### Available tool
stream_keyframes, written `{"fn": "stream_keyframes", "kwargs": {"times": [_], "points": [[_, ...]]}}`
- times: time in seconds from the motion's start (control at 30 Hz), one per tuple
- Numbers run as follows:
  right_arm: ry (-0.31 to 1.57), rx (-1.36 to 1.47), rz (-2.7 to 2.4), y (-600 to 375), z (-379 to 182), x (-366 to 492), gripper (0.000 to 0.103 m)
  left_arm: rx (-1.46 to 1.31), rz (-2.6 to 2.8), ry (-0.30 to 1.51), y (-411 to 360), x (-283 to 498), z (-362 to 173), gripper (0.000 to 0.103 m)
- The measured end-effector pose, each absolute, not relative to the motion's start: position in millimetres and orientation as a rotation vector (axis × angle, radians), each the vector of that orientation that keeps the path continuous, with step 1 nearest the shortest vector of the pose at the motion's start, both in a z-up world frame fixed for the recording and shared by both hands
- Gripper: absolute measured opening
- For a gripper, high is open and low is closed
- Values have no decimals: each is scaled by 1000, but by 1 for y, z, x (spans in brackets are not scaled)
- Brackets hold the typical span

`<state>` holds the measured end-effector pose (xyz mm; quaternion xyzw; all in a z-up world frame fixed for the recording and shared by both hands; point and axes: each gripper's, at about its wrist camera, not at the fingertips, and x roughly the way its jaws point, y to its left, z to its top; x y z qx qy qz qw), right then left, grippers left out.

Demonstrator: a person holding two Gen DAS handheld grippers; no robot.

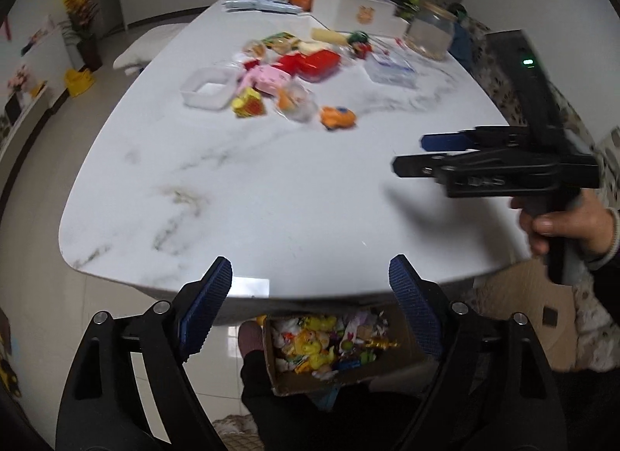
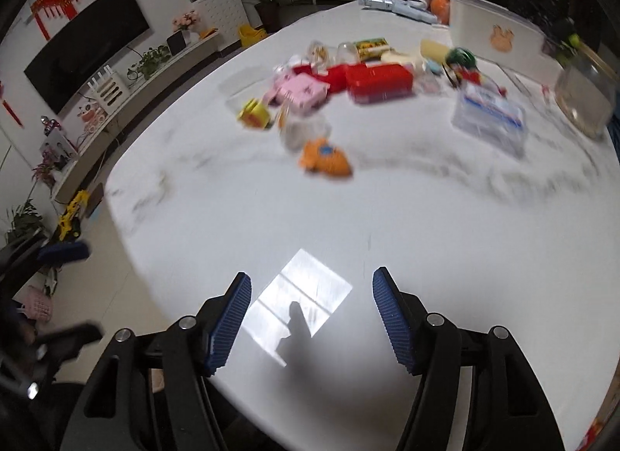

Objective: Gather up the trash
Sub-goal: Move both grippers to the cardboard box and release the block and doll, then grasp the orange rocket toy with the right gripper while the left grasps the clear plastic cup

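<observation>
Under the left tool (image 1: 310, 296), its ribbed blue pads spread wide and empty, sits a brown cardboard box (image 1: 333, 377) full of crinkled bright wrappers (image 1: 321, 342). The right tool (image 2: 310, 319), also spread and empty, hovers over the glossy white marble desk (image 2: 348, 218). Further out lie an orange packet (image 2: 325, 160), a clear plastic tub (image 1: 209, 88) and a red box (image 2: 378, 80).

Dim daylight – window glare on the table (image 2: 310, 296) – motion blur, fisheye-bent edges.
</observation>
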<state>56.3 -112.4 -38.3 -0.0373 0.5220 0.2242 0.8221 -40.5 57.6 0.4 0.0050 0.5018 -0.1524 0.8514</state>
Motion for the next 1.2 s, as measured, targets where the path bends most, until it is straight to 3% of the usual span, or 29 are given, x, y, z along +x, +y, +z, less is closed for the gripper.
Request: {"fn": "stream_keyframes", "kwargs": {"times": [0.13, 0.2, 0.3, 0.33, 0.37, 0.83, 0.87, 0.9, 0.97, 1.2], "points": [[1150, -155, 488, -88, -62, 112, 64, -17, -286, 1057, 73, -17, 0, 81], [1146, -182, 499, -80, -69, 126, 58, -22, -268, 1061, 80, -2, -4, 81], [1140, -248, 492, -73, -67, 132, 37, -35, -275, 1067, 82, 20, -10, 81], [1151, -243, 482, -75, -66, 134, 36, -34, -287, 1065, 79, 30, -13, 81], [1157, -229, 470, -78, -66, 134, 25, -30, -298, 1058, 74, 38, -14, 81], [1207, 81, 291, -199, -34, 58, 24, 243, -380, 1007, -16, 155, -54, 81], [1207, 93, 284, -204, -32, 53, 24, 238, -387, 1024, -16, 161, -60, 77], [1203, 102, 276, -209, -30, 48, 24, 231, -394, 1047, -15, 166, -68, 59], [1198, 114, 267, -209, -29, 45, 24, 222, -400, 1024, -14, 165, -67, 45], [1159, 152, 300, -202, -16, 33, 24, 45, -477, 1005, 6, 125, -21, 45]]}}
